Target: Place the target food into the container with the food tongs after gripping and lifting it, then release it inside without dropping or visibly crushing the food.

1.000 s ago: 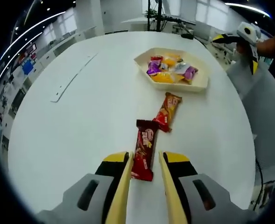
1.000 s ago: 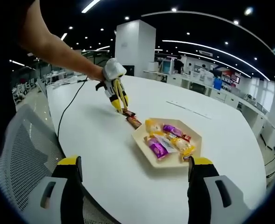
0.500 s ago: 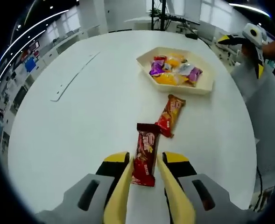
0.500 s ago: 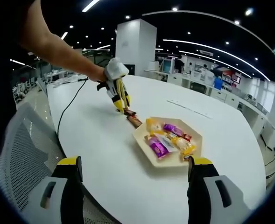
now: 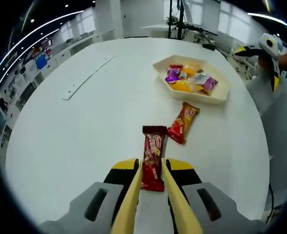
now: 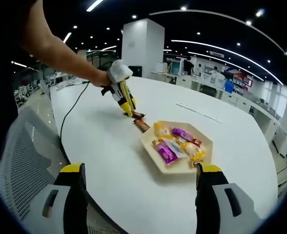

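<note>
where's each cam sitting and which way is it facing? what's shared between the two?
Left gripper view: rides the left hand-held gripper, looks down its jaws at the red snack bar they close on.
Right gripper view: rides the right hand-held gripper, held wide open off the table edge, facing the person's arm.
Shared: tray of snacks, orange snack pack, white table.

snack bar [image 5: 152, 157] between left tool [image 5: 150, 183] jaws, second bar [image 5: 183, 123] beyond, tray [image 5: 221, 94] behind on table [image 5: 85, 126]
</note>
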